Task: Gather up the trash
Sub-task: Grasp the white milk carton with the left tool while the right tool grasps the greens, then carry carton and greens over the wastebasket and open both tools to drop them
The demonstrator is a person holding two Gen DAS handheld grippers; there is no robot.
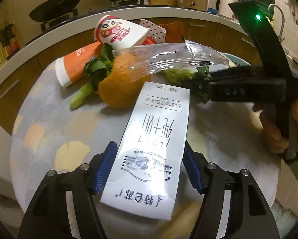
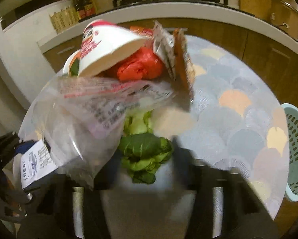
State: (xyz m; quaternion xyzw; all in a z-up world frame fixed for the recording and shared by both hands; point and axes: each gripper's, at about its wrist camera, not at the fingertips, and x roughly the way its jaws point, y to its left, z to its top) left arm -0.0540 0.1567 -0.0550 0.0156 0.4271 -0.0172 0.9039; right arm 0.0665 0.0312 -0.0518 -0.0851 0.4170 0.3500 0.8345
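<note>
White milk carton (image 1: 149, 149) is clamped in the left tool (image 1: 149, 159); the right tool (image 2: 145, 171) is closed on green leaves (image 2: 147, 155) over the table (image 2: 238, 119).

The black plastic left gripper (image 1: 149, 171) has blue ribbed pads (image 1: 106, 168) and silver screws; the black right gripper (image 1: 200, 88) bears embossed letters and a green light.

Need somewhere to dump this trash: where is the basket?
The basket sits at the table's right edge in the right wrist view.
</note>
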